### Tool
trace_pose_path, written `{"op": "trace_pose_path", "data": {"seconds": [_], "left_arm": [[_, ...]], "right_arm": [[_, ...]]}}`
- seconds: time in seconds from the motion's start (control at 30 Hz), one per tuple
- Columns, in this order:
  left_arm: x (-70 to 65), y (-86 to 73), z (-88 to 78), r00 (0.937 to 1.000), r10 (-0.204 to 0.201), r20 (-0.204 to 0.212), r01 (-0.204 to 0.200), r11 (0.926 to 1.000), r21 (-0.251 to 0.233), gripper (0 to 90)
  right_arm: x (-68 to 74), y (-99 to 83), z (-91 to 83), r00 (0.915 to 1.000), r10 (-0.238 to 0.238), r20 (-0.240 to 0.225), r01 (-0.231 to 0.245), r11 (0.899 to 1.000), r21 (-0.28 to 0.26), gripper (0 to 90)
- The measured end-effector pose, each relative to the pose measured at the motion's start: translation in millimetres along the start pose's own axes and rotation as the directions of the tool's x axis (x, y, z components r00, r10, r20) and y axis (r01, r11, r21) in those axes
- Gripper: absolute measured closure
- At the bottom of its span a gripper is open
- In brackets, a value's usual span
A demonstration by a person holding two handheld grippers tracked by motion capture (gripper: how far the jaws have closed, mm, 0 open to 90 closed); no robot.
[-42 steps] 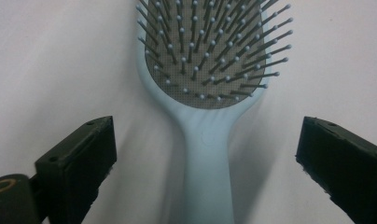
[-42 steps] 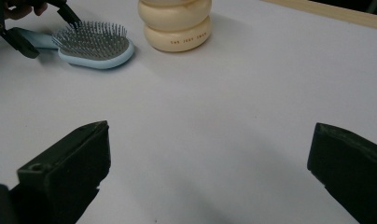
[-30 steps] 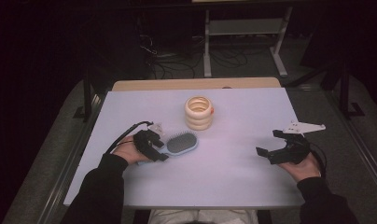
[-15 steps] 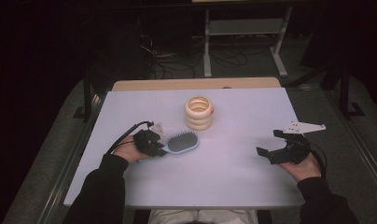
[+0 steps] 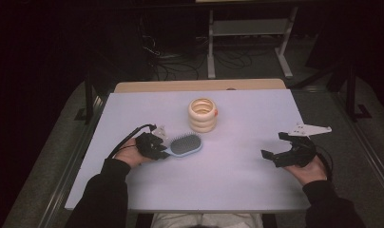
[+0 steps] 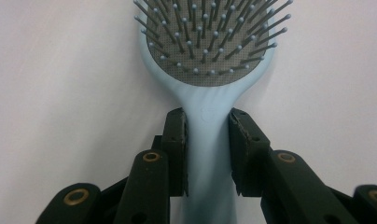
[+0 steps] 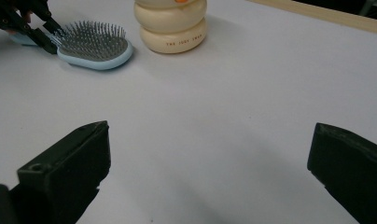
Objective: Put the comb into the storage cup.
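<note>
A light-blue hairbrush (image 5: 185, 145) lies bristles-up on the pale table (image 5: 237, 190), left of centre. My left gripper (image 5: 160, 151) is shut on its handle. In the left gripper view both black pads (image 6: 176, 140) press the sides of the handle (image 6: 207, 154), just below the brush head (image 6: 210, 42). My right gripper (image 5: 274, 145) rests at the table's right side, held by a hand, with its jaws wide apart and nothing between them (image 7: 207, 149). From there the hairbrush (image 7: 93, 44) and the left gripper (image 7: 39, 32) show at the far left.
A cream container (image 5: 202, 115) made of stacked rings stands behind the brush, near the table's middle; it shows again (image 7: 170, 28) in the right gripper view. A wooden strip (image 5: 199, 85) runs along the far edge. A metal stand (image 5: 247, 28) and cables lie on the floor beyond.
The left gripper's jaws have drawn in around the brush handle. Both hands and the brush have kept their places.
</note>
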State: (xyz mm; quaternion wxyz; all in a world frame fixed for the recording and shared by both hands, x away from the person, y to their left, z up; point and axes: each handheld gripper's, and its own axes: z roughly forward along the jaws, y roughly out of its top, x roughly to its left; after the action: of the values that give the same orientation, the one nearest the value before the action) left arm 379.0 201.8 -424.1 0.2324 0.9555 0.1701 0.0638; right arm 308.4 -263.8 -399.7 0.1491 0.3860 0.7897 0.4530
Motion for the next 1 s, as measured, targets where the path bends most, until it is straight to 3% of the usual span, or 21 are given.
{"op": "trace_pose_path", "data": {"seconds": [0.43, 0.7, 1.0], "left_arm": [[1.4, -2.7, -12.2, 0.9998, -0.014, -0.013, 0.013, 0.9988, -0.048, 69.8], [-1.8, -2.6, -27.6, 0.9998, 0.003, -0.021, -0.005, 0.9952, -0.098, 69.8], [-3.6, 7.8, -47.7, 0.9988, 0.028, -0.04, -0.033, 0.9897, -0.139, 69.8]], "right_arm": [[-0.2, 0.0, -0.5, 1.0, 0.001, 0.002, -0.001, 1.0, -0.002, 0.0], [0.1, 0.1, -0.4, 1.0, 0.002, 0.002, -0.002, 1.0, -0.002, 0.0], [-0.5, -0.1, -0.5, 1.0, 0.004, 0.004, -0.004, 1.0, -0.003, 0.0]]}}
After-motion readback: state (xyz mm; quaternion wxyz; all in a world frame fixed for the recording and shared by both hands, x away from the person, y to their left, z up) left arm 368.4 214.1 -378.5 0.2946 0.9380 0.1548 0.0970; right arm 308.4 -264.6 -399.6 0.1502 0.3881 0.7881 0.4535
